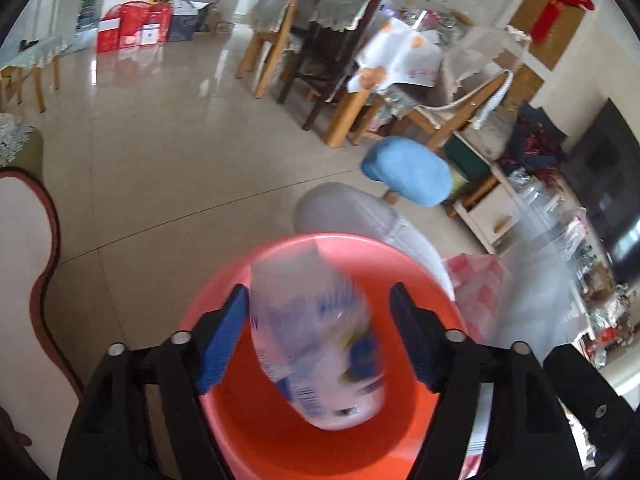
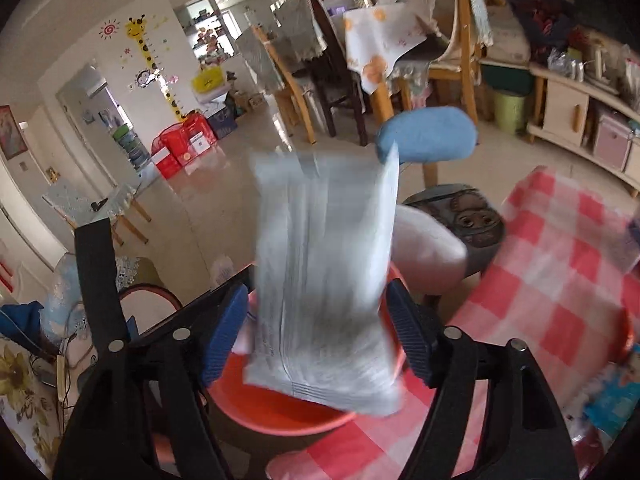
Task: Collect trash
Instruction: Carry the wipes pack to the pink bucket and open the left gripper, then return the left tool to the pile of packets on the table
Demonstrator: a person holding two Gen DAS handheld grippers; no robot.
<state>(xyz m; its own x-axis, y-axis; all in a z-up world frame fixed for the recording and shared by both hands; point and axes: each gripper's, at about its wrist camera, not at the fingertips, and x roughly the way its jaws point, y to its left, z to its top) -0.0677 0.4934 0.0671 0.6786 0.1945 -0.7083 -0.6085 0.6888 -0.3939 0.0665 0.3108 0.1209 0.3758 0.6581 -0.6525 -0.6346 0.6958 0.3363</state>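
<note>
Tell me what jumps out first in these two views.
A blurred white plastic bottle with blue print sits between the open left tool over a round orange plastic basin. In the right view, a blurred silvery-white wrapper hangs between the open right tool, above that basin beside a red-and-white checked cloth.

**Wrapper loose between parted fingers over the red tub**

The right gripper (image 2: 316,332) has its blue pads spread, a blurred silvery wrapper (image 2: 324,276) between them, touching neither clearly. Under it sits the red tub (image 2: 280,416). At four o'clock lies a checked tablecloth (image 2: 560,280); at one o'clock, a blue stool (image 2: 428,134).
</note>
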